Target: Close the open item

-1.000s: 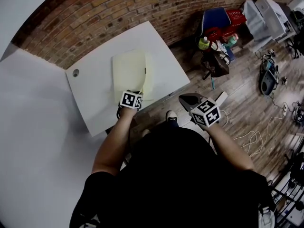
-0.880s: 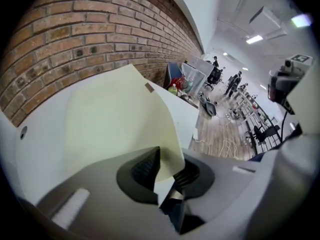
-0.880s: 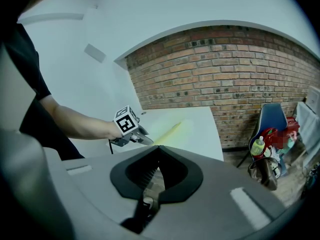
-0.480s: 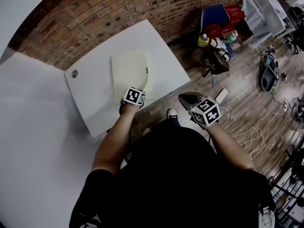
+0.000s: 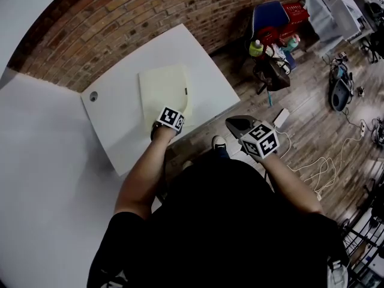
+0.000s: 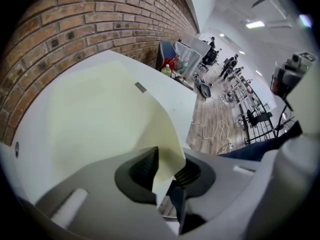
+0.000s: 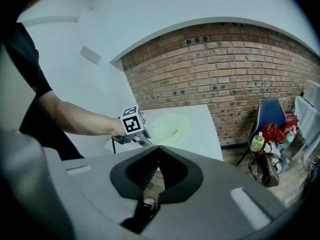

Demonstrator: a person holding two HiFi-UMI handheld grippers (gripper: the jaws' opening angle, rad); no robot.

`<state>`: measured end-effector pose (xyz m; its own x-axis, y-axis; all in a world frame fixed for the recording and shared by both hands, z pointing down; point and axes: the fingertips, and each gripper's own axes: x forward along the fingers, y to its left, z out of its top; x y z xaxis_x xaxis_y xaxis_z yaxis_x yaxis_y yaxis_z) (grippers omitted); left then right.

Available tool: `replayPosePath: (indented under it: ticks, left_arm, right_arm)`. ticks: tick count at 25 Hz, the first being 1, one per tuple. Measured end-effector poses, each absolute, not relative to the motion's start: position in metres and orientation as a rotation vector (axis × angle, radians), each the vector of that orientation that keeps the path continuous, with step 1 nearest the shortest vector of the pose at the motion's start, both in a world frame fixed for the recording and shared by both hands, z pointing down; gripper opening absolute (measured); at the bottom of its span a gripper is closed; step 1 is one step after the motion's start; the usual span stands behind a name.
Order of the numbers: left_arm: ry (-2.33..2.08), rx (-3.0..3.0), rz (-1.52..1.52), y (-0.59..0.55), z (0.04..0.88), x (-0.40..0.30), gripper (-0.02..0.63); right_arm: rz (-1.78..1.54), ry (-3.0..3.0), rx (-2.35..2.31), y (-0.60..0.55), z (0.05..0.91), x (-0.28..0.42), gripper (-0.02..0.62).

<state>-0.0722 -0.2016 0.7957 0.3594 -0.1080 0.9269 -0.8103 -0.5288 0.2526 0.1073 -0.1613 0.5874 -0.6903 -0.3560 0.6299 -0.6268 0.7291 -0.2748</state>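
Note:
A pale yellow folder [image 5: 161, 87] lies on the white table [image 5: 207, 65], its right cover curled up off the pages. My left gripper [image 5: 180, 109] is at the folder's near right corner, pointing steeply down. In the left gripper view the curled cover [image 6: 150, 129] runs down between the left gripper's [image 6: 165, 168] jaws. Those jaws have just been opening and stand slightly apart, so the sheet sits loose against the right pad [image 6: 189, 174]. My right gripper [image 5: 235, 125] hovers off the table over the floor. Its jaws [image 7: 159, 151] meet at the tips and hold nothing.
A brick wall [image 5: 150, 11] runs behind the table. A cable hole [image 5: 93, 96] sits near the table's left corner. A blue chair [image 5: 268, 14] with red bags, a green bottle [image 5: 257, 48] and a brown bag [image 5: 271, 75] stand to the right. Cables and a white power strip [image 5: 281, 117] lie on the wooden floor.
The left gripper has tipped and edged a little along the folder's right edge, and the lifted cover sits lower. The right gripper has kept still.

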Motion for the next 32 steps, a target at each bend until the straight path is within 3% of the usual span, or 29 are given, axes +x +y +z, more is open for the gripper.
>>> replayPosePath:
  ticks: [32]
  left_arm:
    - [-0.610,1.738,1.427,-0.203,0.811,-0.065,0.078]
  right_arm:
    - [0.688,-2.403,0.690,-0.188,0.611,0.125,0.002]
